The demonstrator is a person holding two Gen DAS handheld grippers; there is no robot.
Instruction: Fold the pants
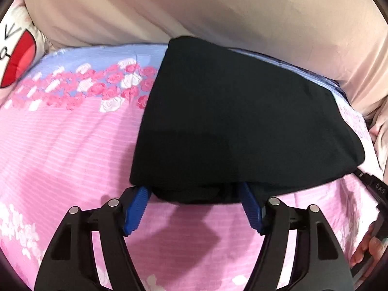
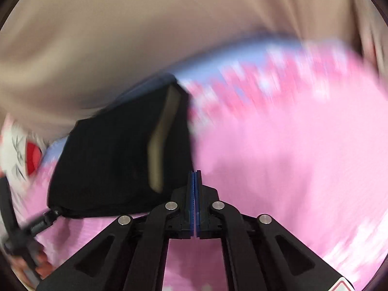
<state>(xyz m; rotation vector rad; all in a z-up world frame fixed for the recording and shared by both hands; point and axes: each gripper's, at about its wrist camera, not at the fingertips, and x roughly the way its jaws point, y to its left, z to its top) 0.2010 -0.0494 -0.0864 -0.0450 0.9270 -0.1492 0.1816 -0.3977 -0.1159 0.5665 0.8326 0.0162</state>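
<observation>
The black pants lie folded into a compact block on the pink flowered bedsheet. My left gripper is open, its blue pads spread on either side of the near edge of the pants, with the tips under the fabric's edge. In the right wrist view, which is motion-blurred, the pants lie to the left with a tan inner band showing. My right gripper is shut and empty, just right of the pants' near corner.
A beige blanket bunches along the far side of the bed. A white cushion with a red mouth print sits at the far left. The other gripper's black body and a hand show at the right edge.
</observation>
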